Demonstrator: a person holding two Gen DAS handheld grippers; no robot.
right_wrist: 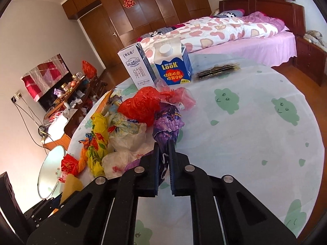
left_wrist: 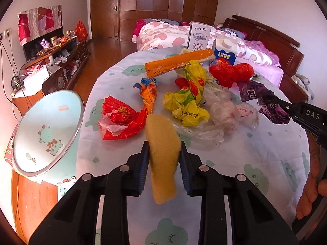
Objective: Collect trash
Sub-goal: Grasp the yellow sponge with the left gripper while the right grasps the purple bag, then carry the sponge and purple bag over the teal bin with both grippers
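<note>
My left gripper (left_wrist: 163, 146) is shut on a yellow sponge (left_wrist: 162, 143), which stands upright between the pads above the table. My right gripper (right_wrist: 164, 148) is shut on a crumpled purple wrapper (right_wrist: 166, 120); from the left wrist view it reaches in from the right with the purple wrapper (left_wrist: 255, 95) in its tips. Trash lies heaped on the round table (right_wrist: 245, 143): a red bag (left_wrist: 120, 118), an orange-blue wrapper (left_wrist: 150, 94), a yellow bag (left_wrist: 190, 98), clear plastic bags (left_wrist: 224, 114), a red net bag (left_wrist: 231, 73) and a long orange packet (left_wrist: 179, 62).
Two milk cartons, one white (right_wrist: 137, 67) and one blue (right_wrist: 173, 61), stand at the table's far edge beside a flat dark packet (right_wrist: 216, 71). A round light-blue bin lid (left_wrist: 47, 130) sits left of the table. A bed (right_wrist: 235, 34), a cluttered sideboard (left_wrist: 57, 55) and wardrobes lie beyond.
</note>
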